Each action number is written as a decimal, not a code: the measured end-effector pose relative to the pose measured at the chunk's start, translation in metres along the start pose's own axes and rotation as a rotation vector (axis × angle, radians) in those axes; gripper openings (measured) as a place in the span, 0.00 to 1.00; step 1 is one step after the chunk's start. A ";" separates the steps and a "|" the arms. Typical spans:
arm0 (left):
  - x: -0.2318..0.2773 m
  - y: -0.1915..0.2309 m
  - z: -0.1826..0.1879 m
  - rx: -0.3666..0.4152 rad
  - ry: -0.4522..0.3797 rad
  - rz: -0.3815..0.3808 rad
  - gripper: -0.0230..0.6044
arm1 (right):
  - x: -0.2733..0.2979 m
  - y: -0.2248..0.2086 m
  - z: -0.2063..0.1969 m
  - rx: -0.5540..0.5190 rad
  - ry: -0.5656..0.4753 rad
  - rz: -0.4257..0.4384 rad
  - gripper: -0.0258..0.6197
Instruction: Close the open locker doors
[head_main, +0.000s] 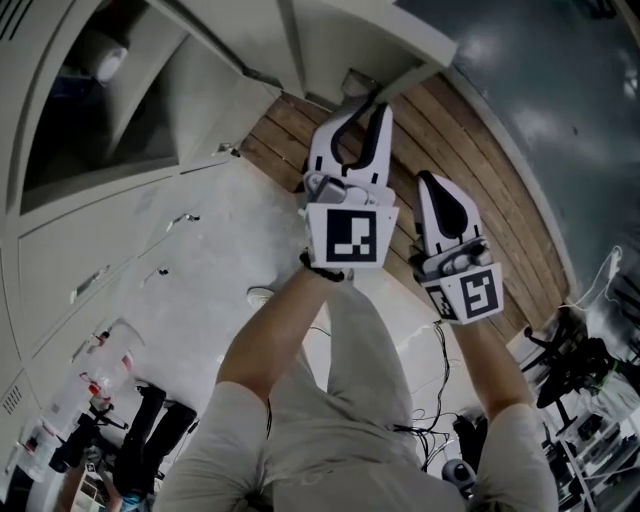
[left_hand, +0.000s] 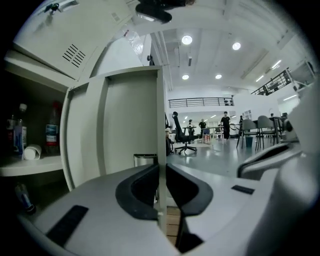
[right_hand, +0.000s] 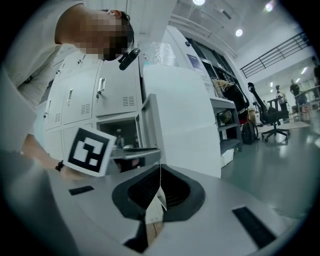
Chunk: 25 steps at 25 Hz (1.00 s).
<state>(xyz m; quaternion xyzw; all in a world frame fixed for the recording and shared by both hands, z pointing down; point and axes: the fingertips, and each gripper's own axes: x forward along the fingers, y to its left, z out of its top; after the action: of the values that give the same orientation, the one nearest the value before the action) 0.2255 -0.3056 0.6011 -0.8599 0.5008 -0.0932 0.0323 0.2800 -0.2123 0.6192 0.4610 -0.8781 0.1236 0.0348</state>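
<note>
The left tool (left_hand: 162, 171) is clamped on the thin front edge of the open locker door (left_hand: 130, 125). The edge stands right between its 2 jaws, and the pads look pressed on both sides. The open locker (left_hand: 35, 100) is to the left of this tool, with a shelf (left_hand: 25, 167) and some bottles (left_hand: 51, 132) inside. The right tool (right_hand: 160, 174) is just to the right of the left tool. Its jaws are together and it holds nothing.

The step now looks like swinging the door shut. To do it well, I think the left tool should keep a firm hold and follow the door in a curve toward the locker, not pull it straight. It may need to let go before the door meets the frame, so the jaws do not get stuck. The right tool could then push the door flat.

The hinge and the latch are hidden. The top of the door is cut off. It is hard to tell how wide the door is open, or if more doors are open.
</note>
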 end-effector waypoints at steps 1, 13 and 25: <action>-0.017 0.000 -0.001 0.019 -0.002 -0.030 0.11 | 0.001 0.003 -0.004 0.000 0.011 0.013 0.06; -0.210 0.104 -0.056 0.016 0.089 -0.060 0.11 | 0.078 0.164 -0.013 -0.080 0.067 0.510 0.12; -0.260 0.188 -0.066 0.026 0.106 0.111 0.10 | 0.173 0.287 -0.023 -0.243 0.109 0.764 0.22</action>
<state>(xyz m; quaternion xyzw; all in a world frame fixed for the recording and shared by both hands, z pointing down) -0.0731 -0.1704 0.6046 -0.8243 0.5473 -0.1431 0.0218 -0.0551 -0.1887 0.6191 0.0867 -0.9913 0.0472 0.0872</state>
